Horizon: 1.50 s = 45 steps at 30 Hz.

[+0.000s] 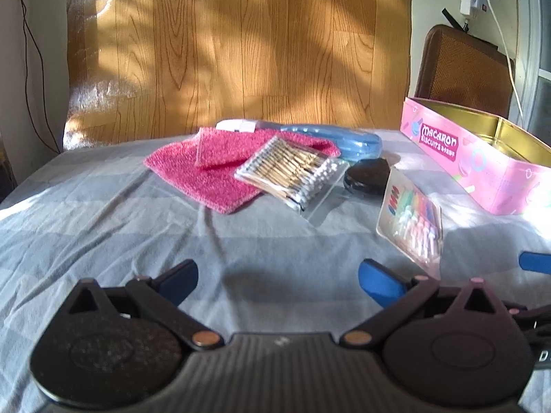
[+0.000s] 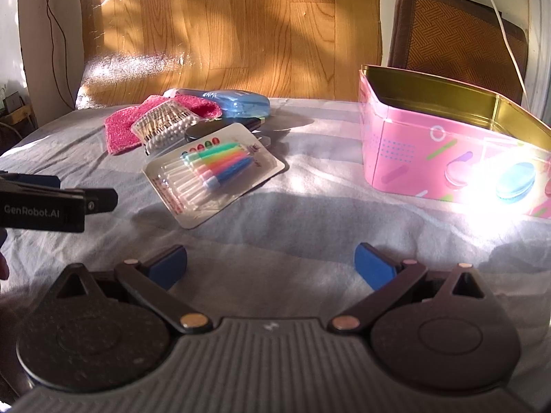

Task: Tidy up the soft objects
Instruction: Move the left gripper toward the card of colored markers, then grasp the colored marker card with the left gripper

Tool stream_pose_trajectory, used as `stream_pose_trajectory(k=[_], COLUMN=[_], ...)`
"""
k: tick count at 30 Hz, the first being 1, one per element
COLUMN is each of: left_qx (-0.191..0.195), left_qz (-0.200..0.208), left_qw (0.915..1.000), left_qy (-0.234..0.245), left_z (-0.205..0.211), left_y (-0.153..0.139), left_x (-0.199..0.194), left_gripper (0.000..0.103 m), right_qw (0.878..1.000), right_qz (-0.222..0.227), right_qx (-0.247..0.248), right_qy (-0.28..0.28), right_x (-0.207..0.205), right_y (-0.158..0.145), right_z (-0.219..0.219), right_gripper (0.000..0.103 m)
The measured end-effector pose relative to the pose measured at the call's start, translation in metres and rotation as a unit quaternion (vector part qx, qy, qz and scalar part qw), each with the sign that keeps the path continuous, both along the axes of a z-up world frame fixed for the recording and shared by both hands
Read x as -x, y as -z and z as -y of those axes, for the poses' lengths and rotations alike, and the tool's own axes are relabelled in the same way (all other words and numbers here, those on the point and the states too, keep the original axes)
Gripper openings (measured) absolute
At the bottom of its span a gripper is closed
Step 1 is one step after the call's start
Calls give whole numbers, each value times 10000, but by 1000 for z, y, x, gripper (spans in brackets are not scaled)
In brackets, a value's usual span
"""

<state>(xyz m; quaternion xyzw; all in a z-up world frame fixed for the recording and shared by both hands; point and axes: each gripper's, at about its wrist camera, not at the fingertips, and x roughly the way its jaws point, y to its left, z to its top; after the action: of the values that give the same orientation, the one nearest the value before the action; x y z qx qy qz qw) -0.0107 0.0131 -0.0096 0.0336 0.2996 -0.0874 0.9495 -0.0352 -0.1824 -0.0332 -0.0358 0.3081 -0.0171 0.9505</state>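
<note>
Fuzzy pink cloth (image 1: 220, 168), glossy tin (image 2: 447, 144)

Bed sheet (image 1: 103, 206): grey with broad paler grey bands. Towel (image 1: 206, 172): deep pink, looped pile. Cotton swab packet (image 1: 292, 172): clear, tan sticks with white tips. Case (image 1: 344, 139) behind it: translucent blue. Round disc (image 1: 366, 175): black, possibly a compact. Candle card (image 2: 213, 172): white backing, candles in green, yellow, orange, pink and blue. Tin (image 2: 430, 144): pink with macaron prints and coloured dashes, gold inside. Backdrop (image 1: 241, 51): wood-grain orange-brown. Cushion (image 2: 458, 41): brown herringbone weave. Finger pads (image 2: 168, 265): blue on black arms
</note>
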Motion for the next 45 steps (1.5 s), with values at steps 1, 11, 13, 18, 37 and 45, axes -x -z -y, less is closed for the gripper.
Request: stream_pose_trajectory(k=[1,11,13,18,37,45], left_qx=[-27,388,495,682,974,1151], left_qz=[66,-145,-148,-154,-92,-75], left_qw=[10000,9991,9986,9974,9951,9932], left_qy=[5,131,114,166,141,164], left_z=[0,-11,-14,-19,-25,-30], left_y=[-1,4,3,3,2,1], left_x=[0,-6,-6,-6,-6,-7], left_gripper=[103,103,103,103,103,103], right_qw=[10000,10000,10000,10000,9968,9950], right_qz=[4,21,37,38,40,-140], right_qx=[-2,9,-18,-3,231,249], right_qy=[1,17,29,28,-769,-958], right_x=[0,0,1,1,-21,-58], right_y=[0,-1,-1,-2,-13,-12], right_z=[0,-2,-1,-2,-27,-36], right_gripper=[103,103,103,103,100,99])
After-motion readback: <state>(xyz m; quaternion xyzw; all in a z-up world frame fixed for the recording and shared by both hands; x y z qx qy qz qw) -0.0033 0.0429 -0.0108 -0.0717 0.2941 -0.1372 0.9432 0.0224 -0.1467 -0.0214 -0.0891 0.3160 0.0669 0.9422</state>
